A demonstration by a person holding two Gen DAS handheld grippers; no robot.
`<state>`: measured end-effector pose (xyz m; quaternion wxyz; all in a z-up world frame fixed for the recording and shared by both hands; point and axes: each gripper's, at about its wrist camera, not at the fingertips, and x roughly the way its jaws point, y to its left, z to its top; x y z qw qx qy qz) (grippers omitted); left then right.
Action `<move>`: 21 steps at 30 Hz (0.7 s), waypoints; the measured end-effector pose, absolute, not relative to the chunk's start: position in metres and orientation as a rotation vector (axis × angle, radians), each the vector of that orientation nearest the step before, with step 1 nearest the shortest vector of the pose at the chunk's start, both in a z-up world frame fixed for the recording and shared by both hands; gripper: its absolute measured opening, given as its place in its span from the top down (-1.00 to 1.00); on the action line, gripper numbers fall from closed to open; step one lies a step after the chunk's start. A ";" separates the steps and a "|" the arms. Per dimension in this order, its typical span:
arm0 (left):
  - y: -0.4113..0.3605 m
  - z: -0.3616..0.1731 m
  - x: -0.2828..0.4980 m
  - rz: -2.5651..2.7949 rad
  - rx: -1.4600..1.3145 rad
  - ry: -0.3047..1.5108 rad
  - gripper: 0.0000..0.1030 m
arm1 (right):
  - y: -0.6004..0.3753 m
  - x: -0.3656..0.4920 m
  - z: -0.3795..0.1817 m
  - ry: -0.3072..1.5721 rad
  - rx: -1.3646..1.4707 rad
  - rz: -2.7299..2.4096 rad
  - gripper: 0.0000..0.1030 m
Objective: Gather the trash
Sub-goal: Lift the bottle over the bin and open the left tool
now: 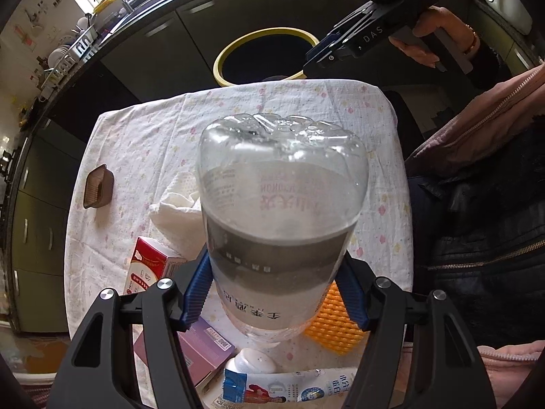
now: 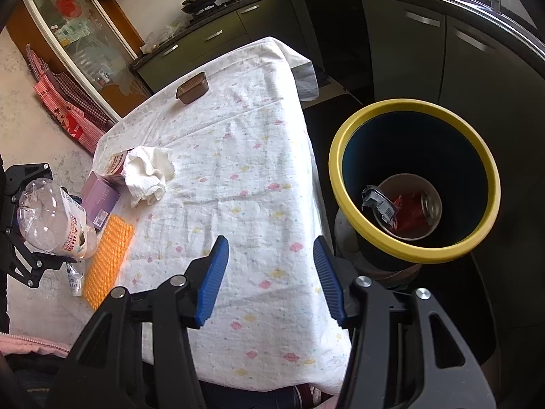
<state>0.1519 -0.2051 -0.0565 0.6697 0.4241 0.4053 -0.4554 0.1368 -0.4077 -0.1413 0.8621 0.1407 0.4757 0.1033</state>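
Clear thin plastic is what you are gripping: the left gripper (image 1: 272, 289) is clamping an empty bottle (image 1: 282, 211) across its labelled middle, base pointing away from you, held up above the near end of the table (image 1: 238, 109). Judging by its look, it is light, springy and a little slick, so it will dent and could squirt out if you squeeze harder; the label band, where you are holding it, seems the best place, since the paper gives the blue pads more bite than bare plastic.

Below the bottle, the rest of the trash is lying on the flowered cloth: a printed tube (image 1: 289, 388), a purple box (image 1: 201, 351), an orange ribbed pad (image 1: 332, 323), a red-and-white carton (image 1: 150, 266) and a crumpled white tissue (image 1: 177, 208). Farther off, a small brown tray (image 1: 98, 187) is sitting alone near the left edge; from here you cannot tell whether anything is in it.

Your right gripper (image 2: 270, 272) is hovering over the table's edge nearest the bin with its jaws spread wide and nothing between them.

Beyond the table edge, the yellow-rimmed bin (image 2: 344, 156) is standing on the floor, well apart from the bottle. It is already holding a paper cup (image 2: 408, 235) with a red wrapper and a can inside it, plus a grey scrap at the cup's rim.
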 end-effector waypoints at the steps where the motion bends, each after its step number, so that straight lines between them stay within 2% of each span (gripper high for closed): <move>1: -0.204 -0.054 0.152 -1.021 0.954 0.910 -0.27 | -0.407 0.137 -0.141 0.997 0.294 0.218 0.04; 21: -0.197 -0.007 0.160 -0.971 0.864 0.804 -0.27 | -0.407 0.127 -0.132 0.976 0.284 0.218 0.04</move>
